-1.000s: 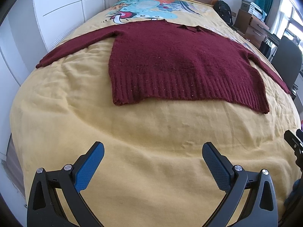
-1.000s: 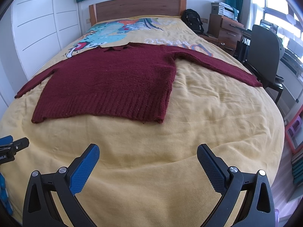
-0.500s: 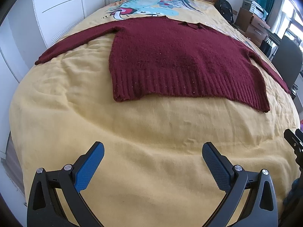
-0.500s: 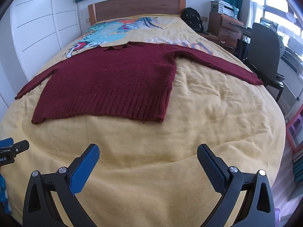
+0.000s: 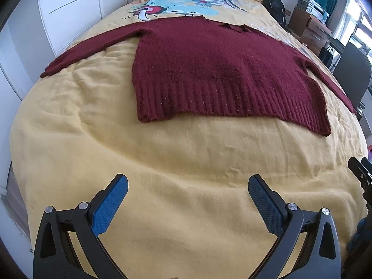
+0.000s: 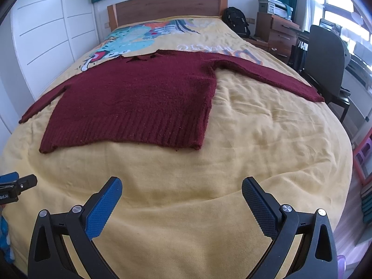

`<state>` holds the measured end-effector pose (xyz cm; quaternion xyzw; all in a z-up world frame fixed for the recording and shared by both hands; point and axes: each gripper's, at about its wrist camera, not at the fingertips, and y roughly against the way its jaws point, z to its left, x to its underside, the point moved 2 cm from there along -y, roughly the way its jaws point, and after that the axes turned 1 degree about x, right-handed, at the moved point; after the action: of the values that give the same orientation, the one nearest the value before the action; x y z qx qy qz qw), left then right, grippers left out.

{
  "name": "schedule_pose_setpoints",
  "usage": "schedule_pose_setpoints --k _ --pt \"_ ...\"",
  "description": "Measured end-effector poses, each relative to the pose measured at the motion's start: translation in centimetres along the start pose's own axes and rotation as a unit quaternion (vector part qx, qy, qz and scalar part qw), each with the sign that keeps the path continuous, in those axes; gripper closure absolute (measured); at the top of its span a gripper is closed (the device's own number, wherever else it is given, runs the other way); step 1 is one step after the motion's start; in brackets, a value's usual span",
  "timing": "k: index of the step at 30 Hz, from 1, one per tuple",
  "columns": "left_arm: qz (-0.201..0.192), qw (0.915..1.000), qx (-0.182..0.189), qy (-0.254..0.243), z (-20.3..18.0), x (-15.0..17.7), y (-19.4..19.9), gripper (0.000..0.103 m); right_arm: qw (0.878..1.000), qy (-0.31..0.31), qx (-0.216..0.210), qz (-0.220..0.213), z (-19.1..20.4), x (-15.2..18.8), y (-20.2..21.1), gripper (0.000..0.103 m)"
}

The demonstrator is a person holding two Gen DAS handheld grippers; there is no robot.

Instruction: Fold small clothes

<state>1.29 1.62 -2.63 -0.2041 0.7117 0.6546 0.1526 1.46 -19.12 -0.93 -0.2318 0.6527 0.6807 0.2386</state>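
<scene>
The maroon sweater (image 5: 223,74) lies flat on the yellow bed (image 5: 162,174), sleeves spread left and right, ready for folding, while the left tongs (image 5: 188,200) and right tongs (image 6: 182,197) hover released, empty, near its ribbed hem.

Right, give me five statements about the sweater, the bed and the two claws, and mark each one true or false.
1. The maroon sweater lies spread flat on the yellow bedcover. True.
2. The left claw grips the sweater's hem. False: it is open and short of the hem, over bare bedcover.
3. Both sleeves are folded over the body. False: they stretch out to either side.
4. The right claw is open and empty. True.
5. The sweater's collar points toward the headboard. True.
</scene>
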Motion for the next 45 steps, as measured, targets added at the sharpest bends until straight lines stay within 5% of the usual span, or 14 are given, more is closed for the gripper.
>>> schedule_pose_setpoints --k 20,28,36,45 --pt "0.017 0.9993 -0.008 0.034 1.4 -1.3 -0.2 0.001 1.000 0.000 -0.007 0.010 0.1 -0.8 -0.8 0.000" --pt "0.003 0.9978 -0.058 0.031 1.9 -3.5 0.2 0.001 0.999 -0.010 -0.021 0.036 -0.3 -2.1 -1.4 0.000" --pt "-0.041 0.9948 -0.084 0.040 3.3 -7.3 1.4 0.001 0.999 -0.046 -0.002 0.025 -4.8 -6.3 -2.5 0.000" --pt "-0.040 0.9946 -0.089 0.035 3.7 -11.0 0.0 0.001 0.992 -0.109 0.058 0.022 -13.4 -9.6 -6.1 0.000"
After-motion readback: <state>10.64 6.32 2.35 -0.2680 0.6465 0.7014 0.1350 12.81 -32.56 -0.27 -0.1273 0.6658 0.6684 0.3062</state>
